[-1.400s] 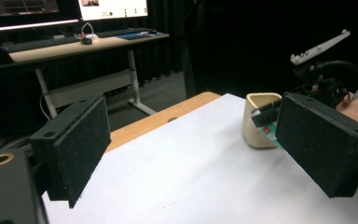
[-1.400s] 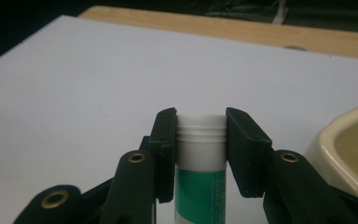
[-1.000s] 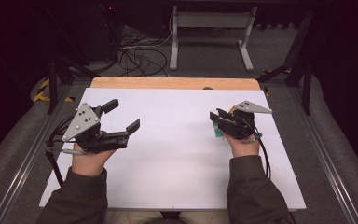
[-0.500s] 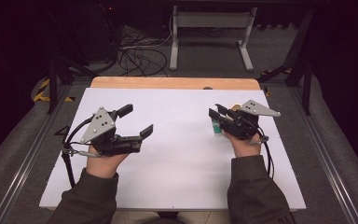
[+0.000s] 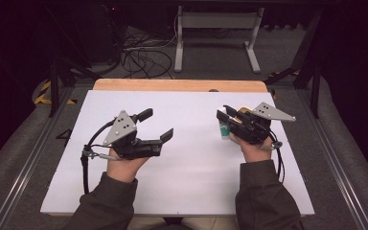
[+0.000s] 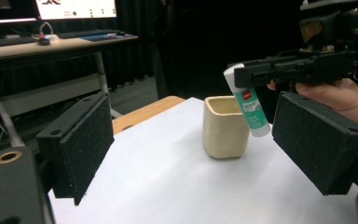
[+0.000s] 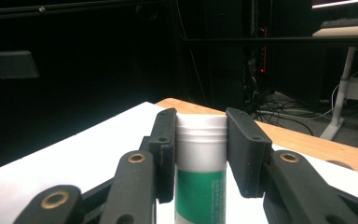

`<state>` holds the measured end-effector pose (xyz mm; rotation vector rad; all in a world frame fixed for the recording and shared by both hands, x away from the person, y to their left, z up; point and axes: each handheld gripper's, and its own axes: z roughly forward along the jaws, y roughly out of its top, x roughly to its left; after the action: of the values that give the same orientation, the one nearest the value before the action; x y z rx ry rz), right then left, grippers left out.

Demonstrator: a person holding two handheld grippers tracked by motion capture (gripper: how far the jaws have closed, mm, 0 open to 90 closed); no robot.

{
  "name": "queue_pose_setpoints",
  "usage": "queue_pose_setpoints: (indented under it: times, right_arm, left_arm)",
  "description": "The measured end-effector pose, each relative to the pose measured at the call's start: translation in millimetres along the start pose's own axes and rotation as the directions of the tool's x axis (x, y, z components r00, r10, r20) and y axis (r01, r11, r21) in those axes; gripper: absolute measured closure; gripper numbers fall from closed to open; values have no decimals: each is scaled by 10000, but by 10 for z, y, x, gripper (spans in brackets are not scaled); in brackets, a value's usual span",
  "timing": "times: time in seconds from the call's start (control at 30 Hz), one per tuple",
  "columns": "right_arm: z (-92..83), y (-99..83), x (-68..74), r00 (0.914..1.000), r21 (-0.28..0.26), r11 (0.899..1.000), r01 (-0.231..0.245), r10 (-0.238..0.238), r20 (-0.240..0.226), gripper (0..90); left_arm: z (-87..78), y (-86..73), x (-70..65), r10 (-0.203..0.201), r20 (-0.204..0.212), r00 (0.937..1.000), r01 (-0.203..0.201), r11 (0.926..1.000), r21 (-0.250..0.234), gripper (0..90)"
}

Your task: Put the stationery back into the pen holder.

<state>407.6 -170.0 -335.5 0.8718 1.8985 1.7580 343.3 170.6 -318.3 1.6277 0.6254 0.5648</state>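
Surface: white tabletop (image 5: 182,191), dark room.
Right gripper (image 7: 200,154): clamped on tube (image 6: 247,105), beside cup (image 6: 224,127), right edge.
Left gripper (image 5: 155,127): jaws apart, empty.
Next: probably lower tube into cup.

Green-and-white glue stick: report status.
Right gripper shut on the green-and-white glue stick, held beside the beige ceramic cup. Left gripper open, empty. Nothing in the way.

High view looks down on table (image 5: 182,191); gripper views sit low, close; all share table.

Green-white tube (image 6: 248,105): red label patch, print too small to read.
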Motion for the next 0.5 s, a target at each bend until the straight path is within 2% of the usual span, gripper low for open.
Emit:
queue_pose_setpoints:
  times: [0.2,0.5]
  right_arm:
    - [-81,56,3,9998,-273,9995,177,-176,36,658]
    - [-163,105,30,9996,-600,9978,270,-270,14,658]
  left_arm:
    - [213,-36,-98,36,455,9990,-36,10000,13,134]
    - [476,-93,-158,-600,1018,9930,612,9981,-91,174]
